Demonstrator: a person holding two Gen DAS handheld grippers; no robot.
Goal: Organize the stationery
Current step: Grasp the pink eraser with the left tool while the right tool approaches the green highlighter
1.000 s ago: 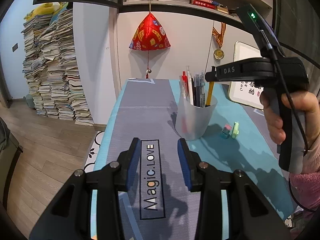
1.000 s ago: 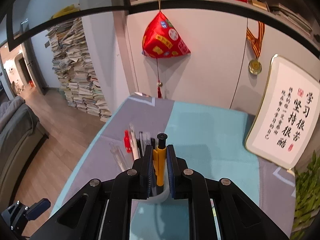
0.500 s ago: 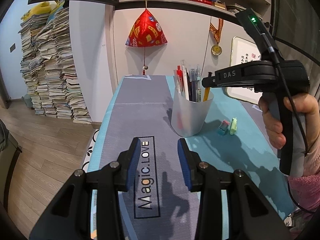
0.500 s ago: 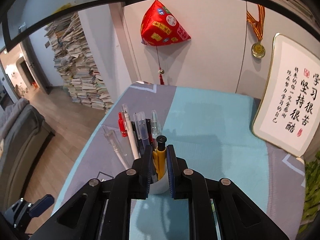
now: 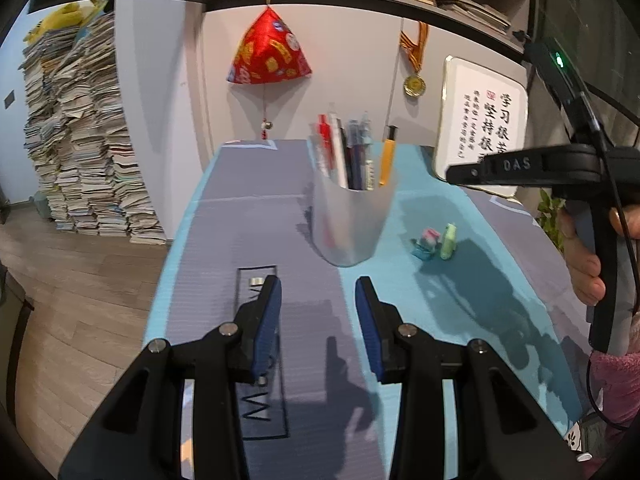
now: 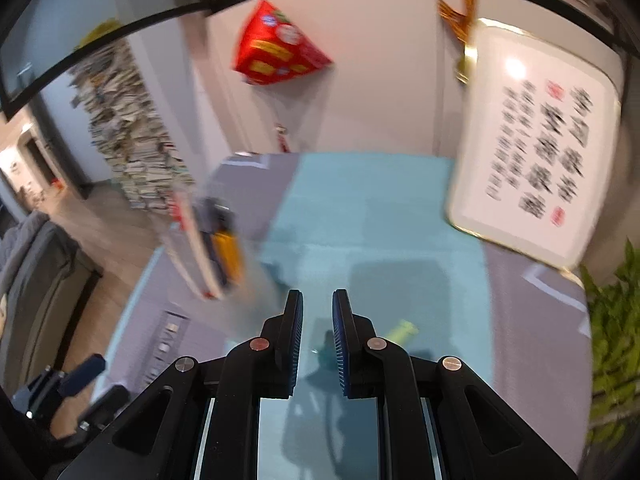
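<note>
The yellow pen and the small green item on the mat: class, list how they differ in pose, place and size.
1. The yellow pen stands nearly upright; the green item leans on the mat.
2. The yellow pen sits inside the translucent cup among other pens; the green item is outside the cup, beside a pink-and-teal piece.
3. The yellow pen is long and slim; the green item is short and stubby.
Neither is held by a hand-held gripper.

I count one pen cup, one yellow pen, two small erasers, near the desk's right edge.
</note>
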